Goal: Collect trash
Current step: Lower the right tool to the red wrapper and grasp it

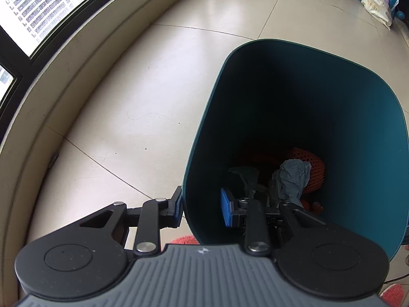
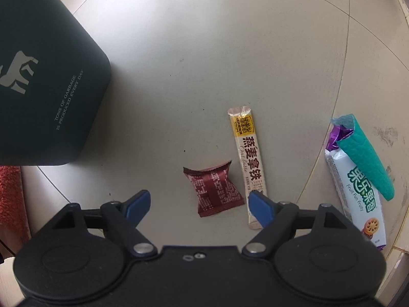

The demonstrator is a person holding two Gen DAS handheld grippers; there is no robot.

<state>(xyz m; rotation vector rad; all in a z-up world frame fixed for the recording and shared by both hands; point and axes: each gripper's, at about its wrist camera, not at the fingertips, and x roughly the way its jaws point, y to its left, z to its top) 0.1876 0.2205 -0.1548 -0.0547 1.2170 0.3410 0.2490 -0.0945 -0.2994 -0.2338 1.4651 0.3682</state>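
Observation:
In the left wrist view, my left gripper (image 1: 202,208) straddles the near wall of a dark teal trash bin (image 1: 358,107). One finger is outside, the other inside, shut on the wall. The bin holds crumpled grey paper (image 1: 294,179) and an orange foam net (image 1: 317,166). In the right wrist view, my right gripper (image 2: 199,204) points down at the floor, jaws wide open, with nothing held. A maroon snack wrapper (image 2: 213,192) lies just ahead between the fingertips. An oat latte stick (image 2: 248,158) lies beside it, its lower end under the right finger.
A white biscuit pack (image 2: 355,194) and a teal wrapper (image 2: 365,158) on top of it lie at the right. The bin's outside (image 2: 46,81) fills the upper left. A window sill (image 1: 51,81) curves along the left; bags (image 1: 378,5) stand far off. A red slipper (image 1: 391,294) is nearby.

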